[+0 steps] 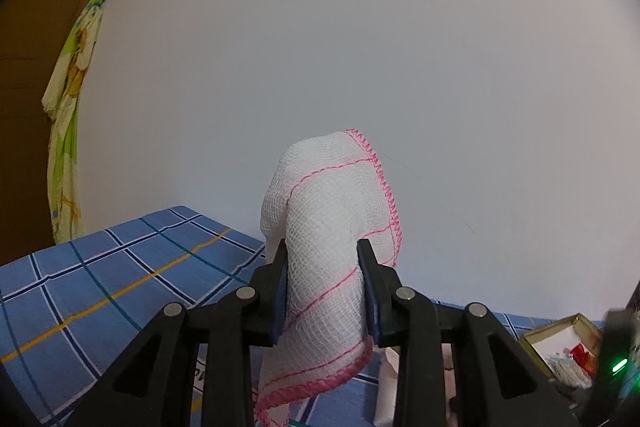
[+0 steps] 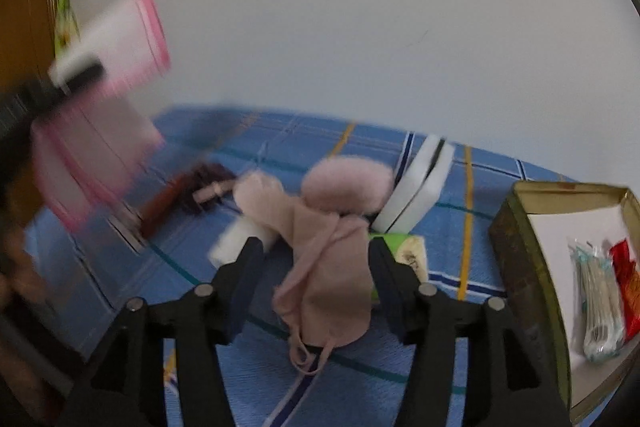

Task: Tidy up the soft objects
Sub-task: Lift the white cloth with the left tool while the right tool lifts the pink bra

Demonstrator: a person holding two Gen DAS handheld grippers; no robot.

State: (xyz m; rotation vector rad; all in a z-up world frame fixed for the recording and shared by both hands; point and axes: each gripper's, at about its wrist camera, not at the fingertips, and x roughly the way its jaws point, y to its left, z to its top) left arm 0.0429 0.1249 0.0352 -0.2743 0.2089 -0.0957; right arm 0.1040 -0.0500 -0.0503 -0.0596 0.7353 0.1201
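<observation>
My left gripper (image 1: 323,255) is shut on a white gauze cloth with pink stitched edges (image 1: 332,211) and holds it up above the blue checked bedsheet (image 1: 120,267). That cloth shows blurred at the left of the right wrist view (image 2: 120,67). My right gripper (image 2: 316,255) is open. A beige-pink soft cloth item with strings (image 2: 332,259) lies on the sheet between its fingers, apart from both pads. A white sponge block (image 2: 420,183) leans just behind it.
An open gold-rimmed tin box (image 2: 516,251) holding packets stands at the right; it also shows in the left wrist view (image 1: 560,343). A dark red hair-like bundle (image 2: 188,195), a white roll (image 2: 236,243) and a green-yellow item (image 2: 404,247) lie on the sheet. A white wall is behind.
</observation>
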